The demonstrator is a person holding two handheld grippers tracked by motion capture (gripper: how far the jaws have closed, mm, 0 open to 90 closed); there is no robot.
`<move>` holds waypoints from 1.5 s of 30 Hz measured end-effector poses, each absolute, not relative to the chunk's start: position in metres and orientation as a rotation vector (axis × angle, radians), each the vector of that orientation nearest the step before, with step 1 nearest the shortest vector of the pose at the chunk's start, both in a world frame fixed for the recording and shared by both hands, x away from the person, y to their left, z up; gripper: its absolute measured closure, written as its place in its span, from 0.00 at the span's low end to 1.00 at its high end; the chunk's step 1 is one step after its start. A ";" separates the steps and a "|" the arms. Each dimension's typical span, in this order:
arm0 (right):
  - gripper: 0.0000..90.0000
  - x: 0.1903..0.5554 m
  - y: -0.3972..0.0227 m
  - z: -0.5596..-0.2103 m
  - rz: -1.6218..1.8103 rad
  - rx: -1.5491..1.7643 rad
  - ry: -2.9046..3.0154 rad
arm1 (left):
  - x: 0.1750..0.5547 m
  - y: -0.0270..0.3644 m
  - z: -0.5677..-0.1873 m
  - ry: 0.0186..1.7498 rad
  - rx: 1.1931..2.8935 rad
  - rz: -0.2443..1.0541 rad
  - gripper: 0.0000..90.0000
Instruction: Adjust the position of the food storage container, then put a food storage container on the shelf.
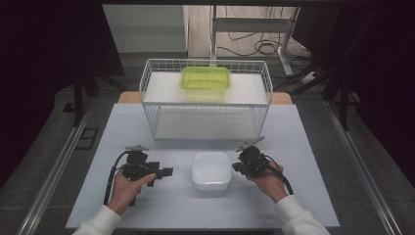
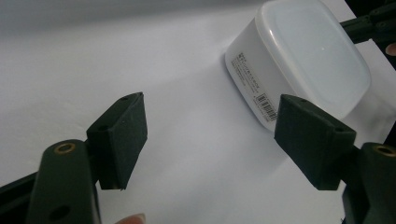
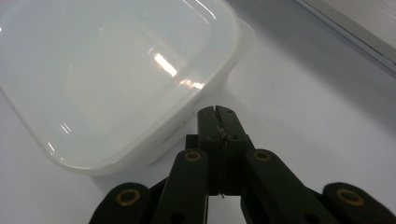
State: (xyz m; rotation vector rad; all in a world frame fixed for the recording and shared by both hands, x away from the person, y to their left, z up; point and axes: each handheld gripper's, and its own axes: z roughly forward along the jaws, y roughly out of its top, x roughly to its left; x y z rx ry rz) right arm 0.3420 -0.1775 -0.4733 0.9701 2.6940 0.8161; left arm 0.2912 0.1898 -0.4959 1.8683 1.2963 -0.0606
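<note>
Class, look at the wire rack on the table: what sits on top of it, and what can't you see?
On the wire rack sits a green lidded box, resting on the white top shelf. Its lid and tinted walls hide whatever is inside it.

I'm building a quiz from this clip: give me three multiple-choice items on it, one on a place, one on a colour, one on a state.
1. Where is the green container?
A. on the wire rack's top shelf
B. on the table
C. in a hand

2. What colour is the box between the grippers?
A. red
B. white
C. black

3. How do the right gripper's jaws stand?
A. wide open
B. closed on the box
C. shut on nothing

Key: 1 A, it sits on the upper shelf; 2 B, plainly white; 3 C, pads meet beside the box.
</note>
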 end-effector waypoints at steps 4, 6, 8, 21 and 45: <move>0.98 0.341 -0.187 -0.467 0.858 0.999 2.654 | 0.289 0.190 -0.494 1.289 1.852 -0.051 0.27; 0.96 0.341 -0.190 -0.465 0.879 1.014 2.639 | 0.289 0.189 -0.493 1.287 1.848 -0.049 0.28; 0.71 0.339 -0.198 -0.460 0.929 1.058 2.578 | 0.286 0.187 -0.490 1.275 1.846 -0.033 0.29; 0.27 0.334 -0.221 -0.456 1.274 1.317 2.526 | 0.284 0.177 -0.477 1.232 1.845 0.014 0.31; 0.27 0.336 -0.218 -0.456 1.294 1.409 2.448 | 0.292 0.164 -0.467 1.268 1.792 -0.087 0.26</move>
